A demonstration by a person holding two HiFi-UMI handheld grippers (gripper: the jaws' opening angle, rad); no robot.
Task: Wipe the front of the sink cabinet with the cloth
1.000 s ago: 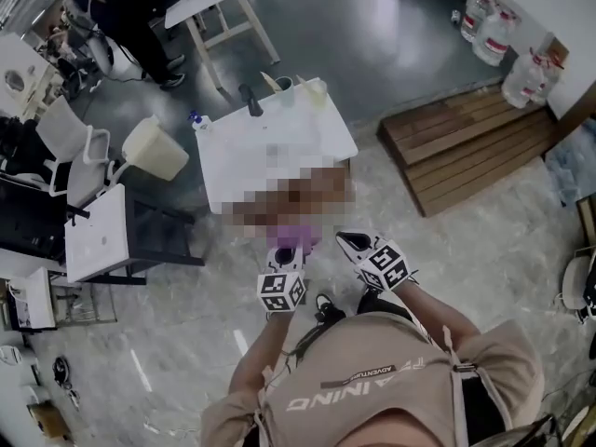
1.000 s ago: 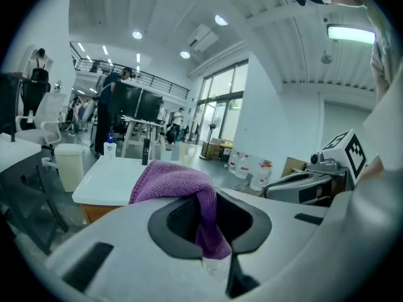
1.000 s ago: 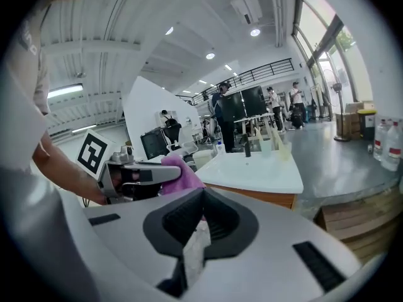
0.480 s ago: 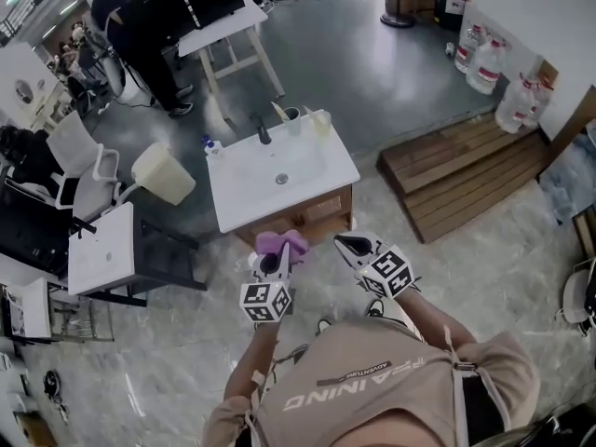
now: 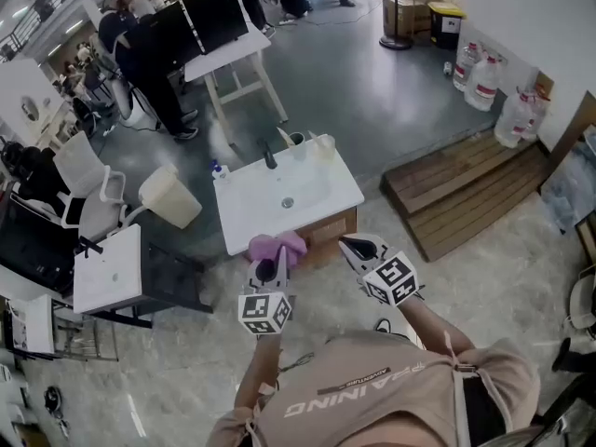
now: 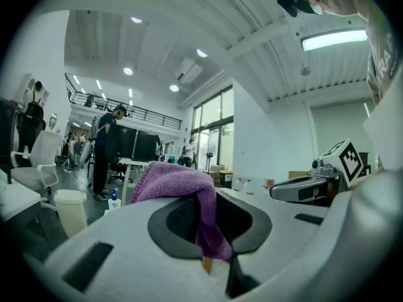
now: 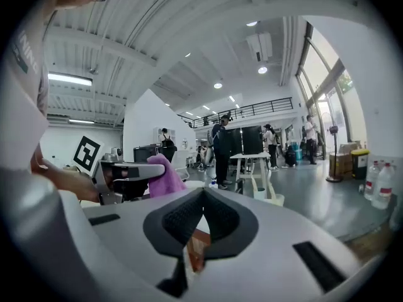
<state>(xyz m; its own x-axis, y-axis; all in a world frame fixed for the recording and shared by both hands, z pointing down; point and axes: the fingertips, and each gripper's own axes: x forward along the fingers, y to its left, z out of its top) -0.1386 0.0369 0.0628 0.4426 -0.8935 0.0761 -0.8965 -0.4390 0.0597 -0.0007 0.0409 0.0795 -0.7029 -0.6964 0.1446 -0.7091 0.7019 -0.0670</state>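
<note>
A purple cloth (image 5: 277, 246) hangs from my left gripper (image 5: 270, 266), whose jaws are shut on it; it drapes over them in the left gripper view as the cloth (image 6: 182, 184). The sink cabinet (image 5: 328, 230), brown wood under a white basin top (image 5: 247, 214), stands just beyond both grippers. My right gripper (image 5: 358, 248) is shut with nothing in it, held to the right of the cloth, in front of the cabinet's right part. The right gripper view shows the cloth (image 7: 165, 175) at left.
A cream bin (image 5: 169, 196) and a white side table (image 5: 107, 270) stand left of the sink. A wooden pallet (image 5: 466, 194) lies to the right, water jugs (image 5: 480, 82) behind it. People stand by a desk (image 5: 219, 49) at the back.
The view has pulled back and up: the sink unit now sits higher in the frame. Both grippers have risen slightly, the cloth still in the left one.
</note>
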